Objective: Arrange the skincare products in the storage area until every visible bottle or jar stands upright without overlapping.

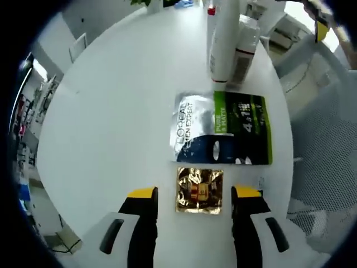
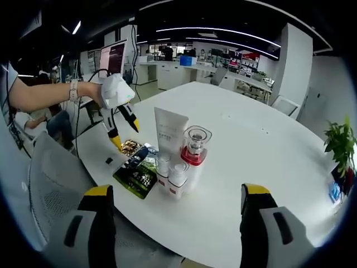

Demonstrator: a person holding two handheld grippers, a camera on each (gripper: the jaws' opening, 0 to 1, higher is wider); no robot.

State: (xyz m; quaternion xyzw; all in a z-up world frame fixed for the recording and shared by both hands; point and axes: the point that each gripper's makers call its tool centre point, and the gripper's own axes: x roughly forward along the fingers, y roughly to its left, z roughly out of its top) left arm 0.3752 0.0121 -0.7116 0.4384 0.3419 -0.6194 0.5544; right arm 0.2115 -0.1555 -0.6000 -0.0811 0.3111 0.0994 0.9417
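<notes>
A gold sachet (image 1: 199, 191) lies flat on the white table (image 1: 111, 111), in the gap between the jaws of my open left gripper (image 1: 194, 192). Just beyond it lies a silver, black and green L'Oreal sachet (image 1: 223, 137). Further on, a white tube (image 1: 223, 39) and a white bottle (image 1: 245, 53) stand upright. In the right gripper view, the left gripper (image 2: 125, 134), held by a hand, hovers over the gold sachet (image 2: 130, 147). The white tube (image 2: 170, 131), a clear-capped bottle with a red collar (image 2: 193, 148) and two small white bottles (image 2: 170, 173) stand clustered. My right gripper (image 2: 176, 191) is open, well back from them.
A grey mesh chair (image 2: 50, 184) stands at the table edge near the sachets, also seen as mesh chair (image 1: 329, 128). A potted plant (image 2: 340, 142) sits at the table's far right. The table (image 2: 251, 139) is bare behind the bottles. Office desks fill the background.
</notes>
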